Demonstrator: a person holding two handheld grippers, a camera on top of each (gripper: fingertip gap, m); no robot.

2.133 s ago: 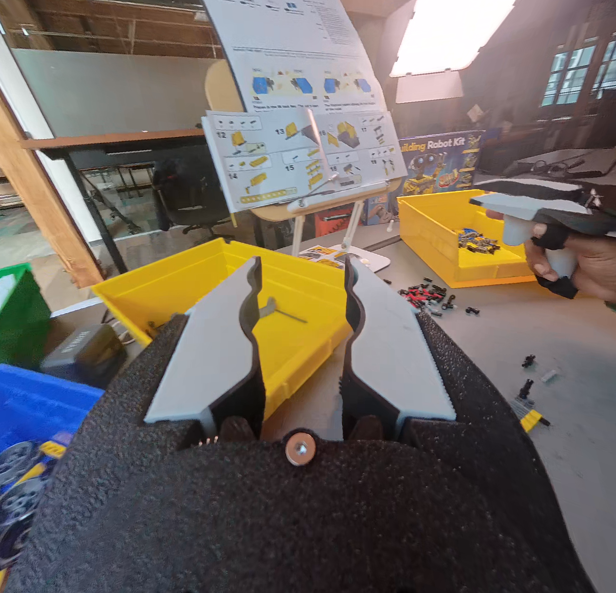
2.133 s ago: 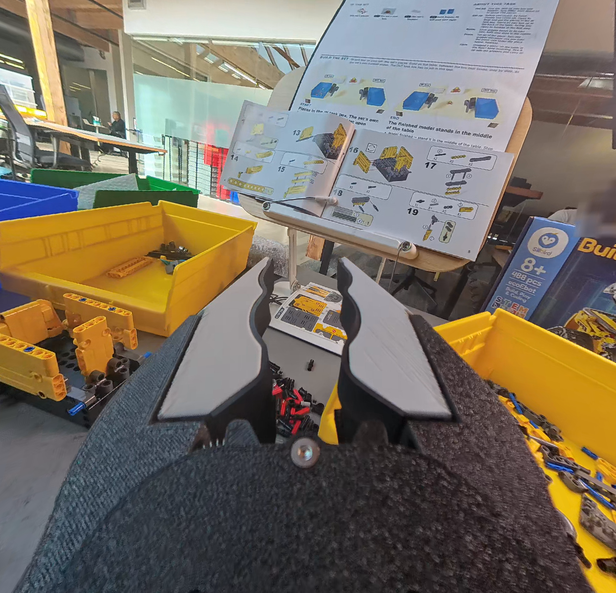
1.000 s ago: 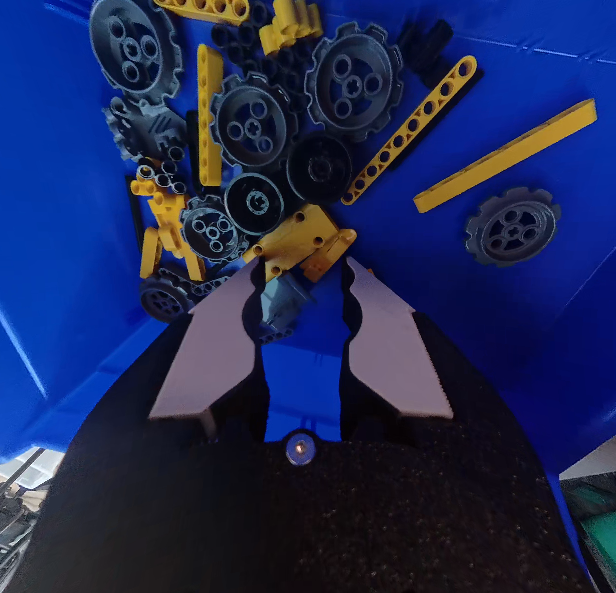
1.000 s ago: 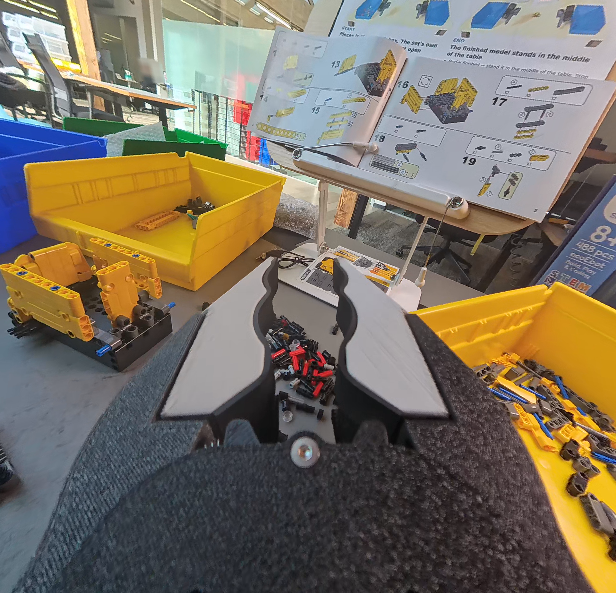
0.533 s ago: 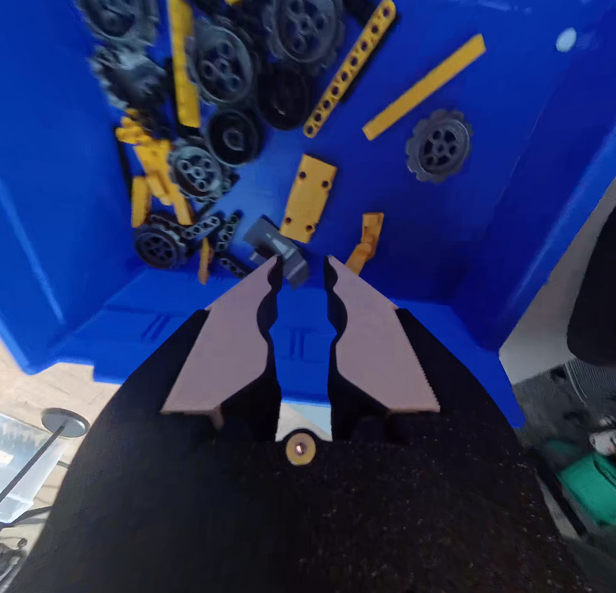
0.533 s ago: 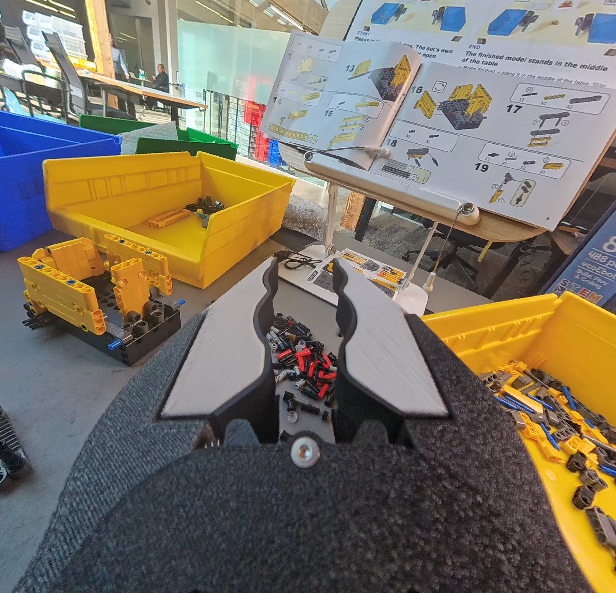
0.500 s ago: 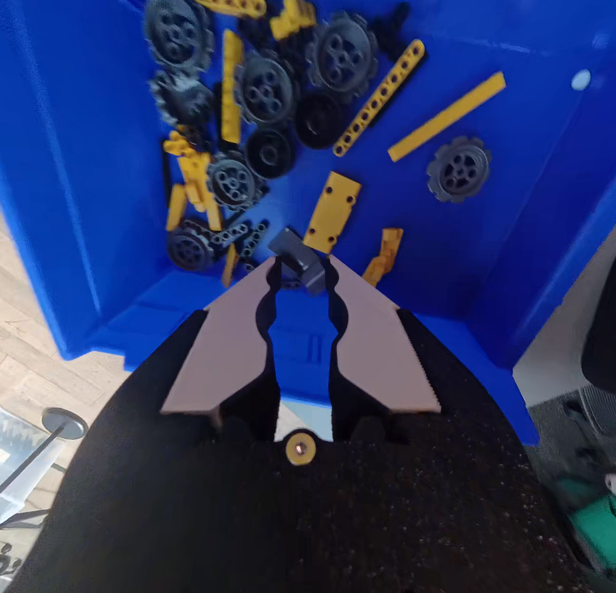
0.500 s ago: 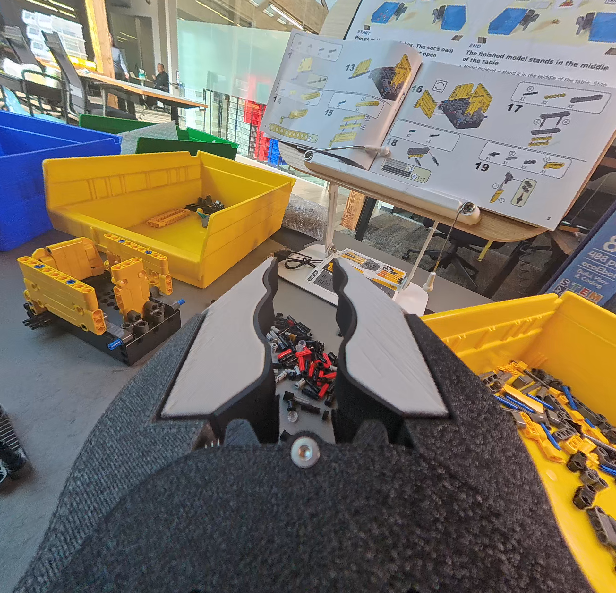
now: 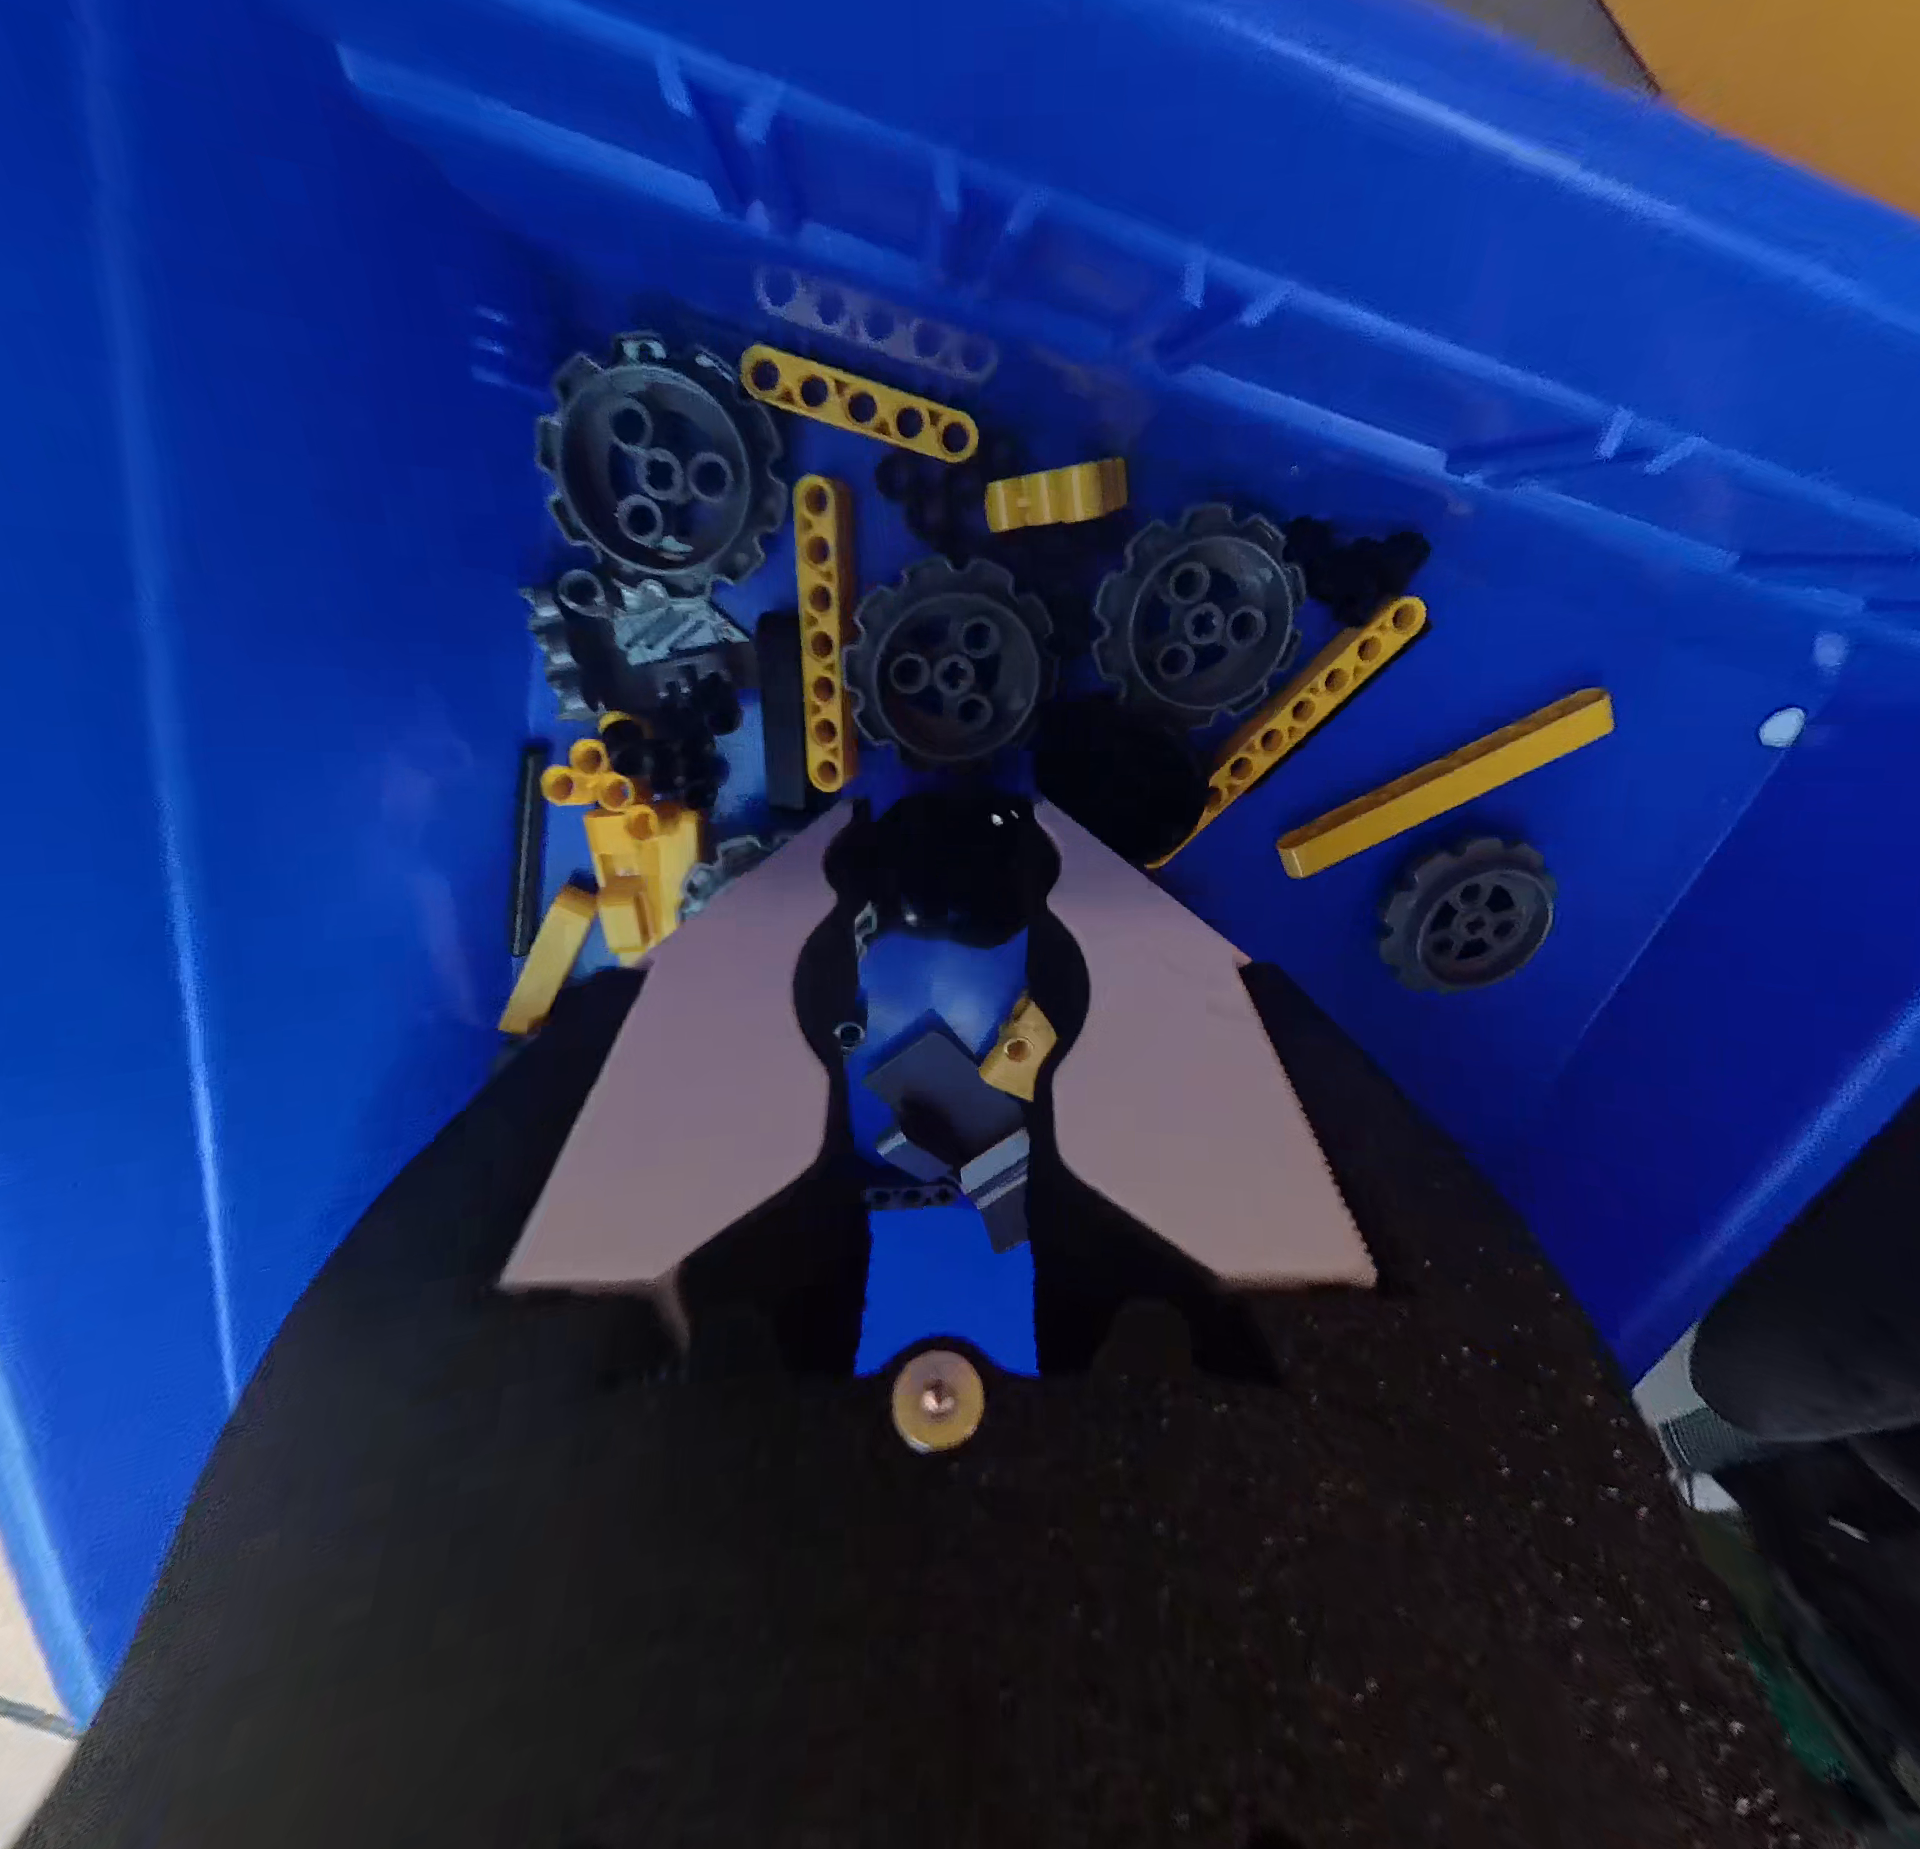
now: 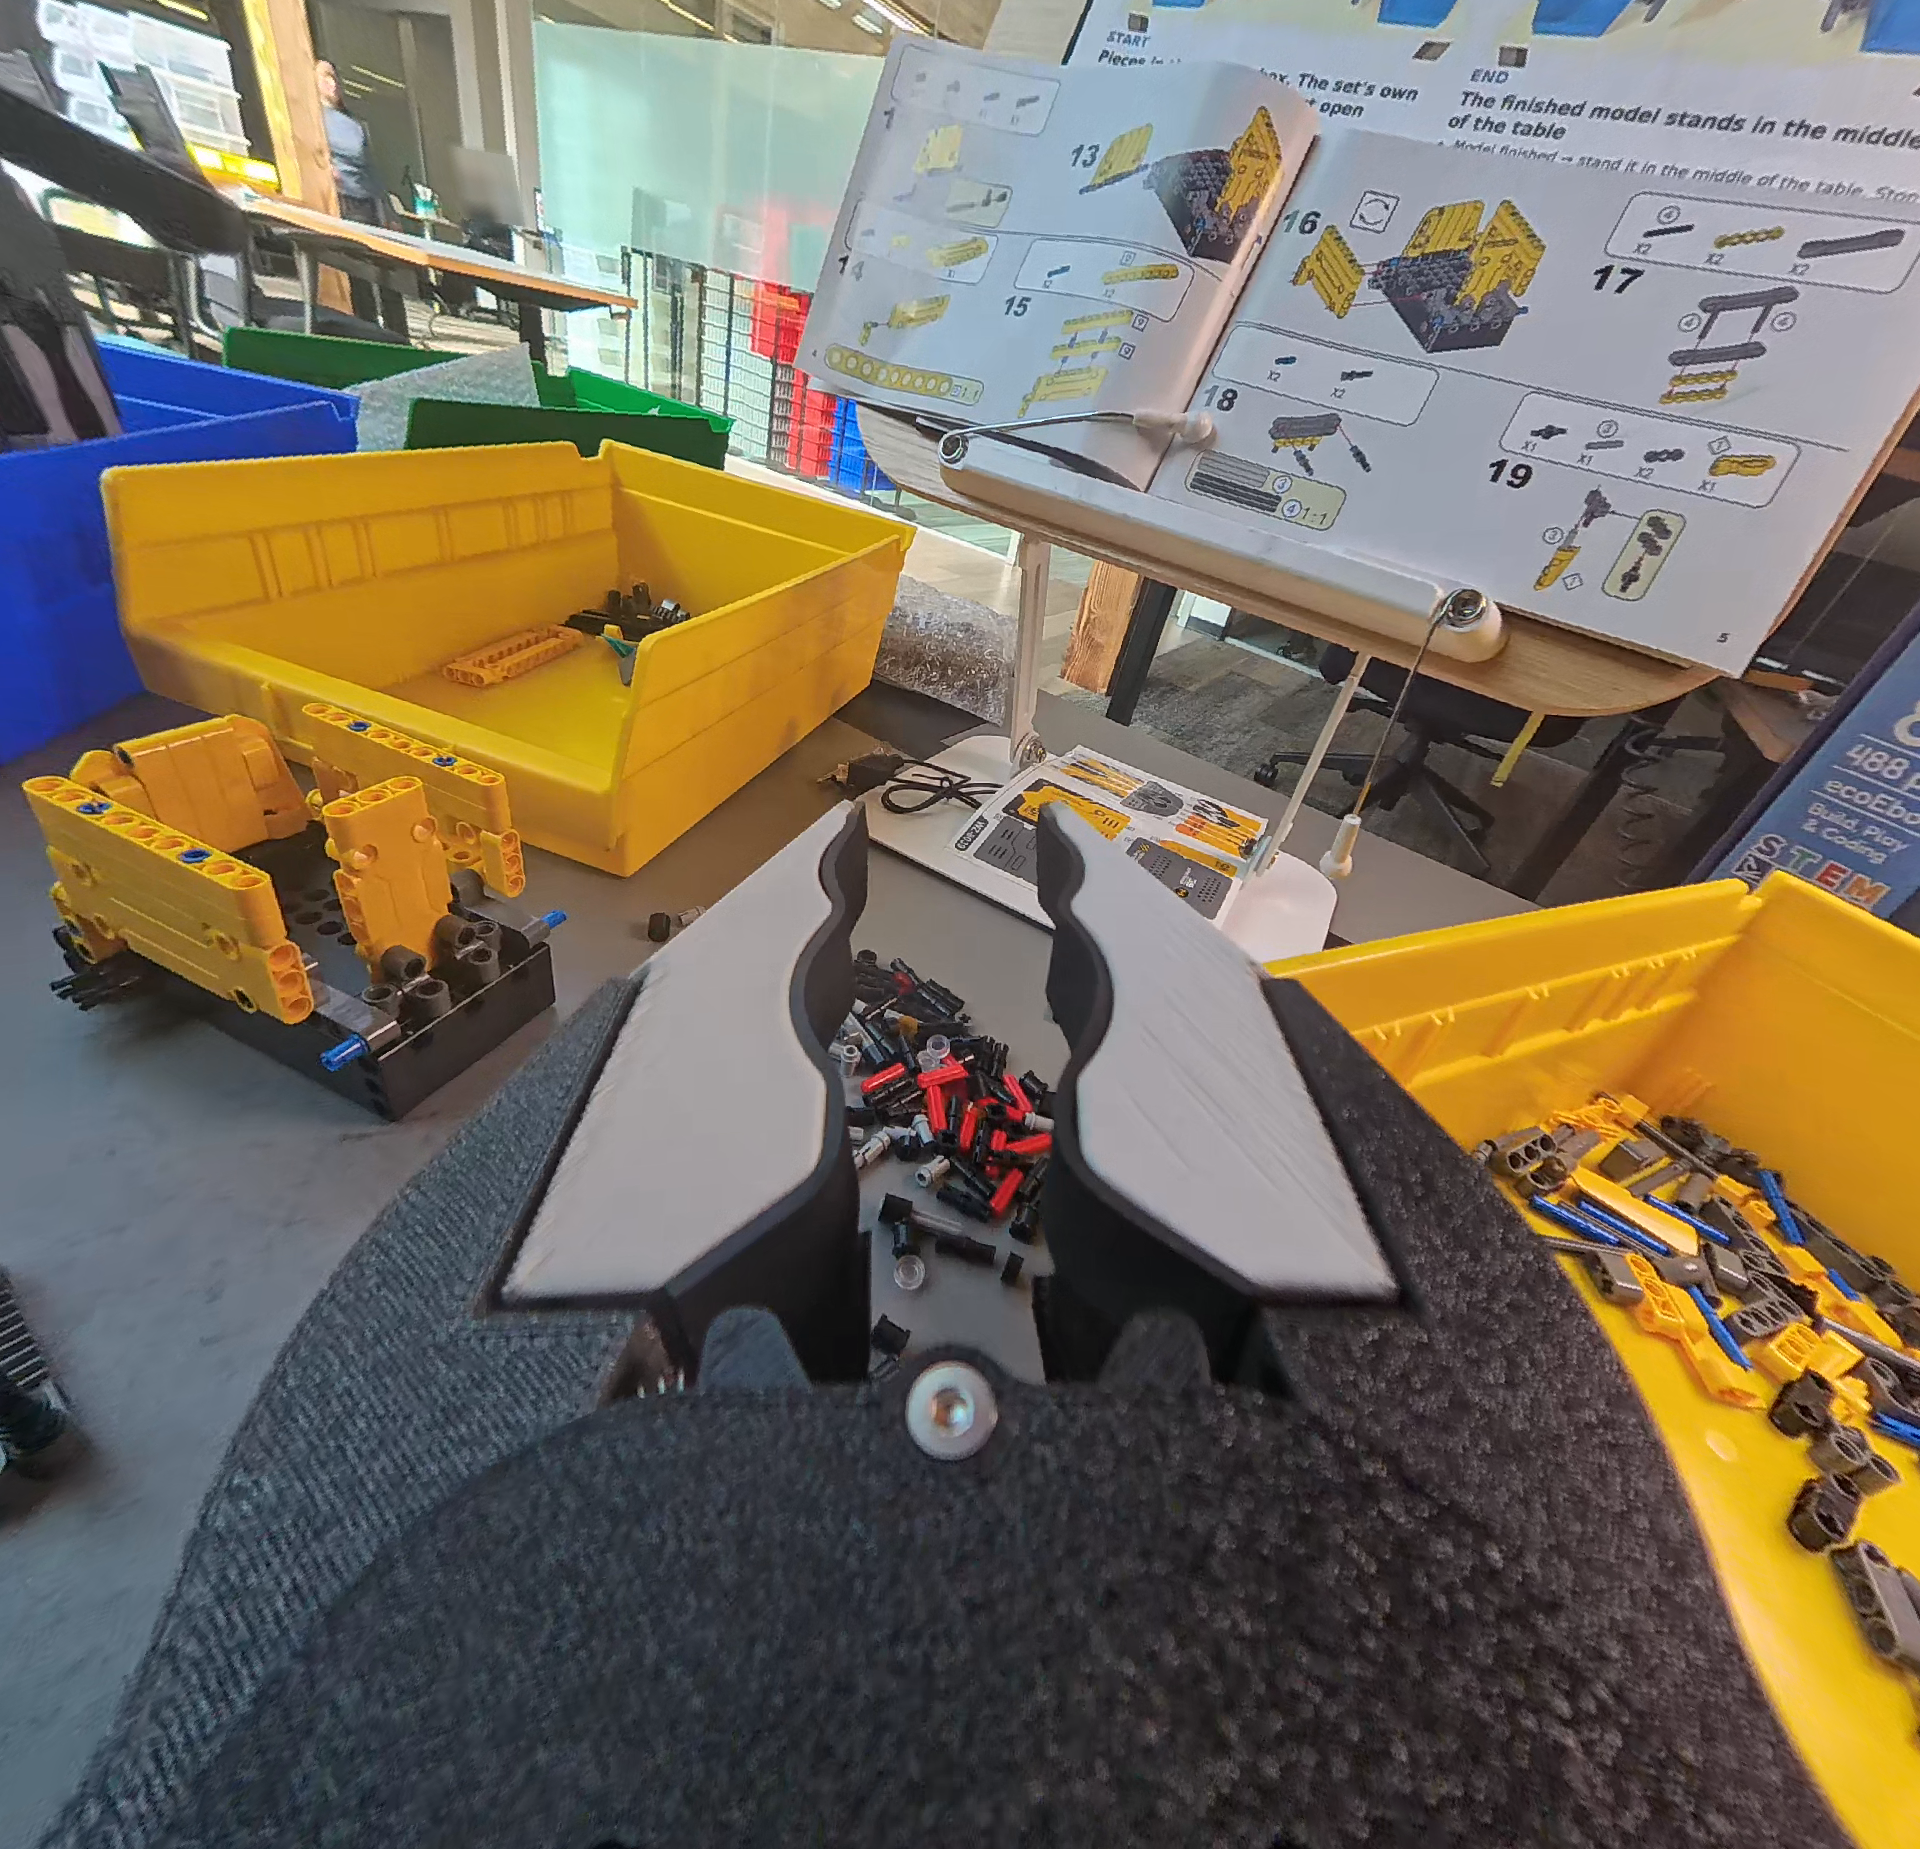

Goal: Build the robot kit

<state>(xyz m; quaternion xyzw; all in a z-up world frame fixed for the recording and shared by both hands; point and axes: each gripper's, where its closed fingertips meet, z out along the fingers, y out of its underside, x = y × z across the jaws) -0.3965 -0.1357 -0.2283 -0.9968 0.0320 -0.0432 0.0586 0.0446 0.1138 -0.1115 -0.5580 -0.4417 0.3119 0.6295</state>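
- Grey bench [image 10: 156, 1176] in an open office w/ glass partitions; instruction booklet [image 10: 1299, 324] propped on a stand behind.
- Left gripper [image 9: 945, 823] down inside blue bin [image 9: 260, 449], pincers part-open, a black round piece [image 9: 940, 880] between the tips; can't tell if it's gripped or just lying beneath.
- Round it: dark grey toothed wheels [image 9: 951, 672], yellow holed beams [image 9: 826, 636], a dark grey block [image 9: 940, 1093] under the gap.
- Right gripper [image 10: 951, 843] hovers over bench, pincers part-open, holding nothing; nearest is the pile of red and black pins [image 10: 956, 1103].
- Half-built yellow and black model [image 10: 281, 916] sits at left, just beside one yellow bin [image 10: 727, 760]; a second yellow bin [image 10: 1507, 978] at right holds mixed small parts.
- Progress: build looks partway; many loose parts unused.
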